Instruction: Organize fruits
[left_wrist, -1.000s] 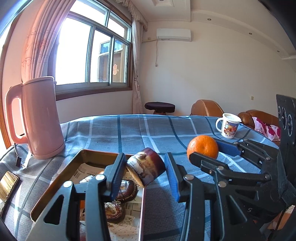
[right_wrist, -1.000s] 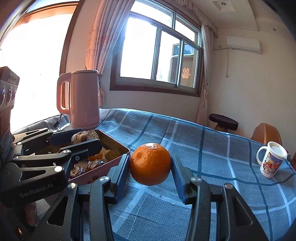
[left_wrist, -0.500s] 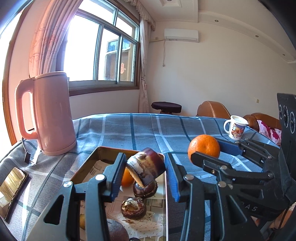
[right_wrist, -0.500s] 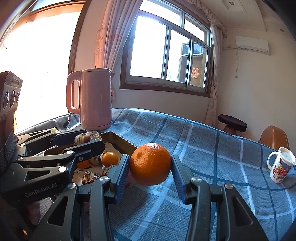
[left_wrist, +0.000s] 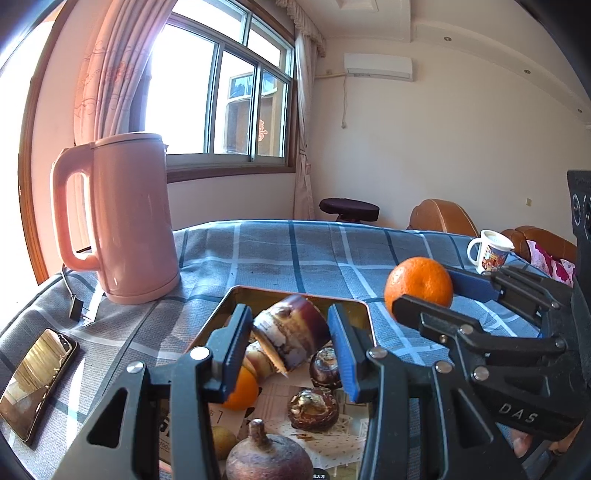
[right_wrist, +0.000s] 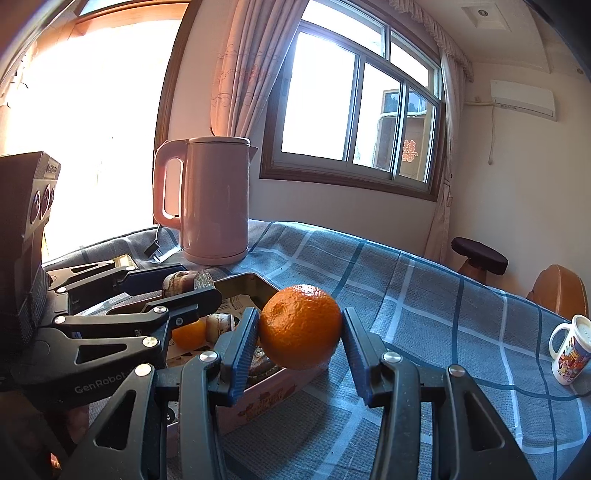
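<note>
Both grippers have shifted left: the left gripper, clamping a brown cut fruit, now hangs over the tin tray. The right gripper grips an orange above the tray's right edge; open plaid desk lies right.

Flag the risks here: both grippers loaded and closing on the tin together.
1. The left gripper holds its brown fruit tilted, near one end; it could slip.
2. The tin already holds several fruits, so the orange from the right gripper may land on them and roll.
3. The grippers sit close and could collide.
</note>
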